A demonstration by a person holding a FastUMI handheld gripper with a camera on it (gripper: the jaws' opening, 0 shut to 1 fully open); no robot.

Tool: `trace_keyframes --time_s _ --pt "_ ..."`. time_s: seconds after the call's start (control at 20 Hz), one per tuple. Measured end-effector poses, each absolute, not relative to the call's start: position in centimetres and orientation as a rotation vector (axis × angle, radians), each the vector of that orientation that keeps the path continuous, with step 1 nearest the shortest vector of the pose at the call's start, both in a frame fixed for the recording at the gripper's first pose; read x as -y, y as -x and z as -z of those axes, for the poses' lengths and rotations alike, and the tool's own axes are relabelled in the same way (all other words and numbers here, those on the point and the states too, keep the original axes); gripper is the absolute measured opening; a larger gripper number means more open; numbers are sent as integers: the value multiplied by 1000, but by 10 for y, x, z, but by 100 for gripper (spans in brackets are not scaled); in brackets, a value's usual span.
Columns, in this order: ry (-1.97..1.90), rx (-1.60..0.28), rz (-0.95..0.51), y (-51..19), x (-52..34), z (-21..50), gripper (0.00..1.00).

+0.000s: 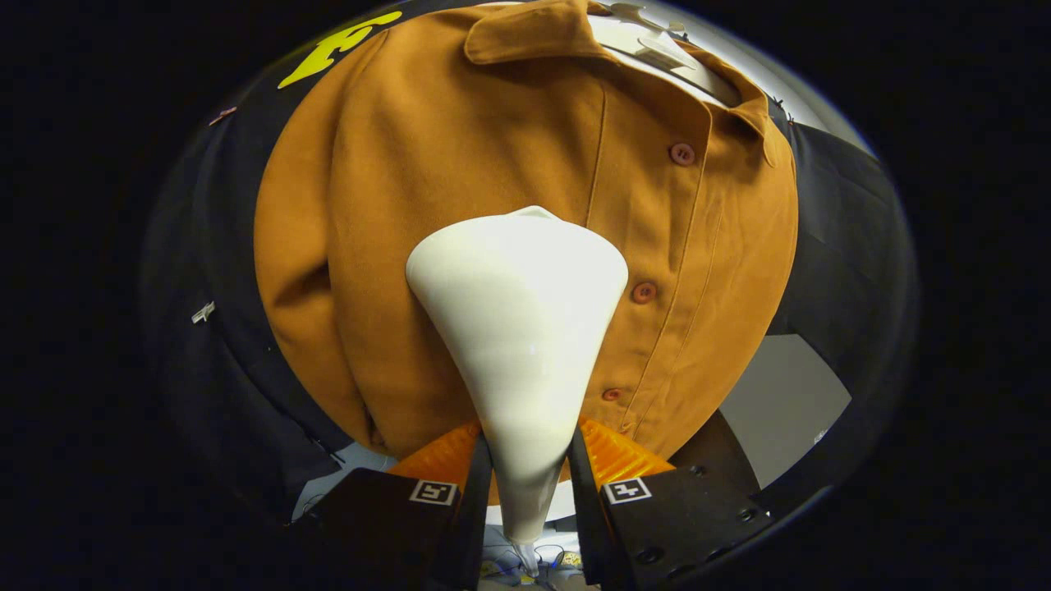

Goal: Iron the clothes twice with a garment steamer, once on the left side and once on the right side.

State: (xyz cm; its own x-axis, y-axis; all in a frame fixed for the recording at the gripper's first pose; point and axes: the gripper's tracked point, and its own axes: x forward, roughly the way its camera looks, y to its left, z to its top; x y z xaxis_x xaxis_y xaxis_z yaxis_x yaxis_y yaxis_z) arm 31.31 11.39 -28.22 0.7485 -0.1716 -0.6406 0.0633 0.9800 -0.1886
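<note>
A: Clamping on the narrow neck of the smooth white cone-shaped plastic steamer head, the gripper has both fingers pressed against it, one on each side, so the head sits between them and widens out ahead of them.

B: And the garment?

A: The rust-orange button-front cloth shirt hangs just beyond the steamer head, against the booth's black cloth wall. The wide mouth of the head faces the shirt's front panel, just beside the button placket; whether it touches the fabric I cannot tell. Of the round matching buttons, one sits right by the rim of the head. The folded collar is well above the head, with part of a pale hanger showing inside the neck opening.

B: How will it handle?

A: The head looks rigid and light, but glossy, so I would judge it could twist or slide in the fingers if pushed hard into the cloth. The tapered neck is the sensible place to hold, and that is where the hold is now. Something thin trails from the neck's end below the fingers, likely the hose, though it is too small to tell; it may tug a little on the head.

B: And the shirt?

A: Soft and loose, free to swing away from the head. It would give under pressure, so I would judge light, even contact along each side of the placket works best.
</note>
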Motion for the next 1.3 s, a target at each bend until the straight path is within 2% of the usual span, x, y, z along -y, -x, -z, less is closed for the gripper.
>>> trace_keyframes --time_s 1.0,1.3 --pt "154 -1072 65 -265 -76 409 50" --pt "159 -1107 58 -238 -65 412 50"
